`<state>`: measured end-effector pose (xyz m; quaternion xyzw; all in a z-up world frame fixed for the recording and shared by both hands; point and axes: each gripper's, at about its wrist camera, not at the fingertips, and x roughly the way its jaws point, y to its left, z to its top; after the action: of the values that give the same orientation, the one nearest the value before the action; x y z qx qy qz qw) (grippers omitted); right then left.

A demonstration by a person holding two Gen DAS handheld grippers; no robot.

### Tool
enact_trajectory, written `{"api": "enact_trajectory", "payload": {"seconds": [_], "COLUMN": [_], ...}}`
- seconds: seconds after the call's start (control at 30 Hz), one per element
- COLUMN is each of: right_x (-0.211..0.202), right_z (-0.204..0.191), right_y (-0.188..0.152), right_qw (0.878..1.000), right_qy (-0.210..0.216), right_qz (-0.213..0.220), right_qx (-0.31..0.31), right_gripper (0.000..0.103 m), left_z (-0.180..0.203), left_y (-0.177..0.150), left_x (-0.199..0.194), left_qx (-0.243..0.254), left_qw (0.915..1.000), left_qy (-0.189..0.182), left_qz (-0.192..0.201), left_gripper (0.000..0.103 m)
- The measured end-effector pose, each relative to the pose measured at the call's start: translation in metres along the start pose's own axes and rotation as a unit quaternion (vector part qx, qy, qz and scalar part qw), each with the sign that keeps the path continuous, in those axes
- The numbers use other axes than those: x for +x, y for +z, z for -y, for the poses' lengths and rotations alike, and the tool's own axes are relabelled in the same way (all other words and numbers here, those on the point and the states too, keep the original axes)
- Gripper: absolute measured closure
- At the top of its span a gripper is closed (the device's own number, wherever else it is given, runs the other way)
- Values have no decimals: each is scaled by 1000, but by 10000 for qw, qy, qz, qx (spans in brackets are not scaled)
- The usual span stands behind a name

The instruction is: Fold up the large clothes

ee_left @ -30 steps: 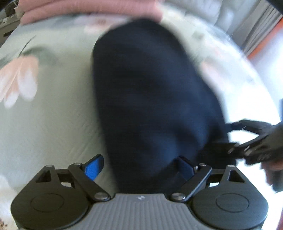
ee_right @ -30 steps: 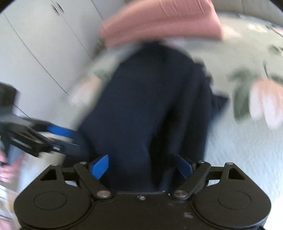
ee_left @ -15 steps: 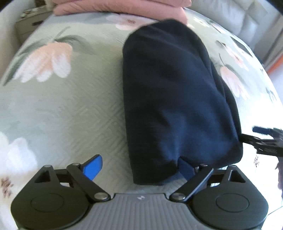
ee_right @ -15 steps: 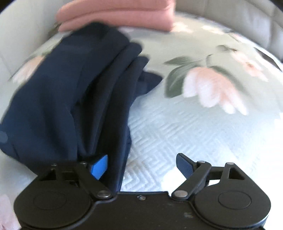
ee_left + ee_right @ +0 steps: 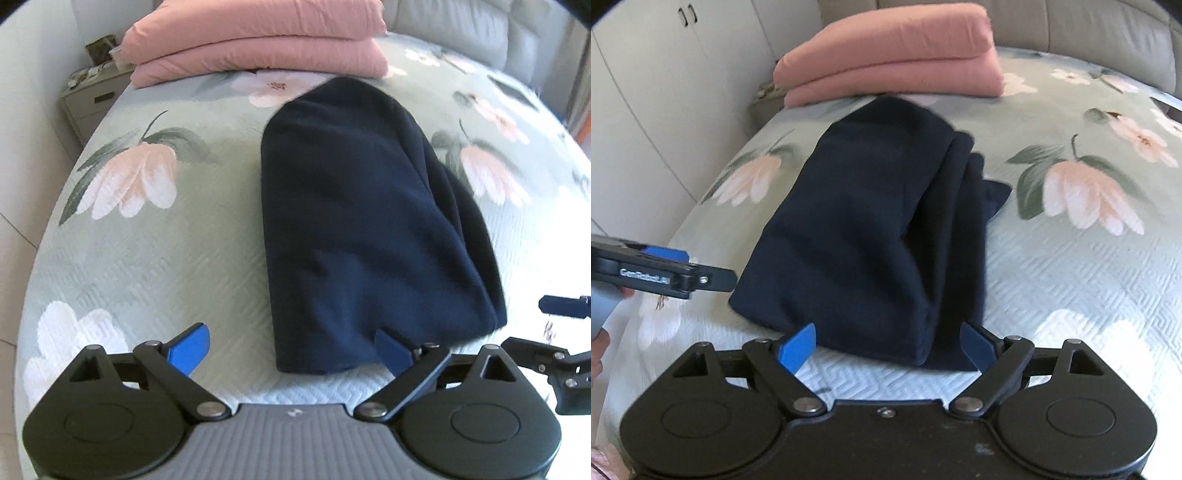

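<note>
A folded navy garment lies flat on the floral bed cover; it also shows in the right wrist view with stacked layers along its right side. My left gripper is open and empty, just short of the garment's near edge, its right finger beside the near corner. My right gripper is open and empty at the near edge too. Each gripper shows in the other's view: the right one and the left one.
A folded pink quilt lies at the head of the bed, just beyond the garment, and shows in the right wrist view. A nightstand and white wardrobe doors stand to the left. A grey padded headboard is behind.
Both grippers have let go of the navy garment and drawn back. The garment now lies still and folded on the bed.
</note>
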<state>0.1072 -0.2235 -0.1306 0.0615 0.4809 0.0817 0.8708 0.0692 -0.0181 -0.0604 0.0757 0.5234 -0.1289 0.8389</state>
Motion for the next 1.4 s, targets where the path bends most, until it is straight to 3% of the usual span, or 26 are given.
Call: {"api": "enact_trajectory", "payload": {"seconds": [0.4,0.77,0.97,1.13,1.4], "right_x": [-5,-3,-7,-7,-5], "right_z": [-5,-10,-7,-9,-7], "right_y": [-9,-11,-11,-12,-13], "right_qw": [9997,9994,9992,9974,9977], "right_qy": [-87,-55,-205,-605,-558], "right_qz": [-233,-350,-326,-264,-295], "right_qx": [79,-59,-92,-302,-254], "right_gripper": [2,2,2,2,2], "left_z": [20,15,15,14,11], "left_y": [-9,-9,-10,-10,-9], "left_x": [-2,-2,-4,-3,-2], "left_qx": [423,322,308,295,182], "left_qw": [9991,9995,9995,9996,9998], "left_qy": [26,-21,-25,20,-50], "left_qz": [18,-37,-16,-18,-34], "left_gripper": [6,5,5,5,5]}}
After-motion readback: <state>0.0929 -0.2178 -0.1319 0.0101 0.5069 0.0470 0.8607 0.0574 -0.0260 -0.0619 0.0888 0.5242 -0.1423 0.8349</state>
